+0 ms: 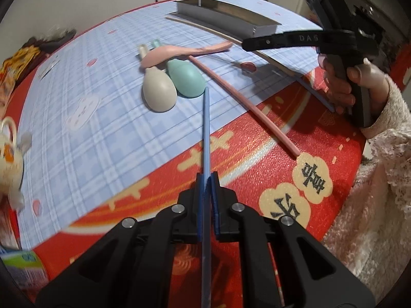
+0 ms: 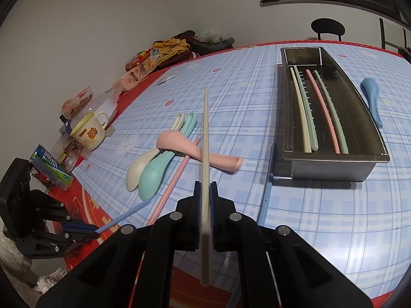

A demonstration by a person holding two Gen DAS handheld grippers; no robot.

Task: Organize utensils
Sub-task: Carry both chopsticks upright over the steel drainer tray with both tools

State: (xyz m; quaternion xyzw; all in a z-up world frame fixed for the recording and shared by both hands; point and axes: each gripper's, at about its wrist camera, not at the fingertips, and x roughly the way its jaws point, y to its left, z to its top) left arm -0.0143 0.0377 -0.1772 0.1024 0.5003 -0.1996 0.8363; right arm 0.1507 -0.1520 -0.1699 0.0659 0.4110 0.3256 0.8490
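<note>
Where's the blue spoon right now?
In the right wrist view, the blue spoon lies on the table just right of the metal tray, apart from the other spoons at centre-left.

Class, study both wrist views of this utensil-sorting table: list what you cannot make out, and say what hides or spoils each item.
- Cream spoon and teal spoon: handles partly covered by the pink spoon lying across them, both views.
- Blue chopstick beside the metal tray: near end hidden behind the right gripper.
- Mug: blurred and cut by the left view's edge.
- Snack packets: printing too small, right view.
</note>
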